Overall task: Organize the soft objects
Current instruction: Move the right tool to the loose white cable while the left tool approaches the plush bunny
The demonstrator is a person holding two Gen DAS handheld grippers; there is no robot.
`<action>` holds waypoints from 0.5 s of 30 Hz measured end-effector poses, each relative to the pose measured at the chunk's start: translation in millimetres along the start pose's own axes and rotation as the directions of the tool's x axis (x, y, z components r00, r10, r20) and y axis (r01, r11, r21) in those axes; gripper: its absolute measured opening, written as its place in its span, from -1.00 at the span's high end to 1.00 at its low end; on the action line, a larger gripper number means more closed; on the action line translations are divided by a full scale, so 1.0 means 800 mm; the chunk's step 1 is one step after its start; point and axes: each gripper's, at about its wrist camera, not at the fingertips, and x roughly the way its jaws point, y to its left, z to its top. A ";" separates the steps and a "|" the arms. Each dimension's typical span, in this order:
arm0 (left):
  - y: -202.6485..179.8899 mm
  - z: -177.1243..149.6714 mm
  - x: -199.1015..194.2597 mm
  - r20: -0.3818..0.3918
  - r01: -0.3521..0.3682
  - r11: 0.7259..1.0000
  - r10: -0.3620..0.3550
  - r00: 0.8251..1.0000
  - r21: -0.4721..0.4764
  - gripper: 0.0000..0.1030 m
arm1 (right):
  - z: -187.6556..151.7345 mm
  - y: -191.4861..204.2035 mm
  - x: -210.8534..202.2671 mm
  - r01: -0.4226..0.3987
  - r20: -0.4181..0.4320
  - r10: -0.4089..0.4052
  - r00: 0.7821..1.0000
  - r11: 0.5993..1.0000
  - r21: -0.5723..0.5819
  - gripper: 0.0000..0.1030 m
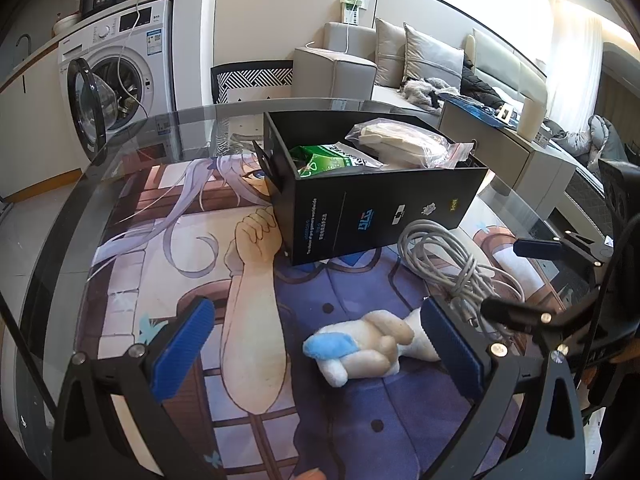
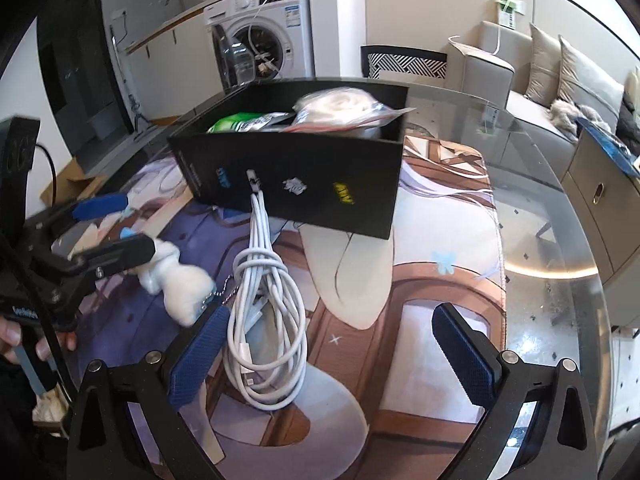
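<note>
A small white plush toy [image 1: 360, 348] with a blue patch lies on the printed mat, between the wide-apart fingers of my left gripper [image 1: 316, 346], which is open; its far end reaches the right pad. A coiled white cable [image 2: 264, 320] rests just inside the left finger of my open right gripper [image 2: 330, 360]. The black box [image 1: 360, 204] behind them holds a green packet [image 1: 324, 158] and a zip bag [image 1: 408, 142] of white material. In the right wrist view the plush toy [image 2: 180, 284] lies by the left gripper [image 2: 116, 226]. The right gripper [image 1: 508, 276] shows over the cable [image 1: 452, 264].
The printed mat [image 2: 440, 240] covers a round glass table [image 2: 560, 240]. A washing machine [image 1: 120, 64] with its door open stands behind, a patterned chair back [image 1: 252, 80] is at the far edge, and a sofa [image 1: 440, 64] lies to the right. A hand [image 2: 24, 340] holds the left gripper.
</note>
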 end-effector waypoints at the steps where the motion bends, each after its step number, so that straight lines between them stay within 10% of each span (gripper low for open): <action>1: 0.000 0.000 0.001 -0.002 0.002 1.000 -0.002 1.000 0.000 -1.00 | 0.001 0.000 0.002 -0.010 -0.002 0.010 1.000 1.000 0.006 -0.99; 15: 0.002 0.000 0.002 -0.006 0.001 1.000 -0.001 1.000 -0.005 -1.00 | 0.004 0.021 0.025 0.021 -0.037 -0.023 0.999 0.998 -0.055 -0.89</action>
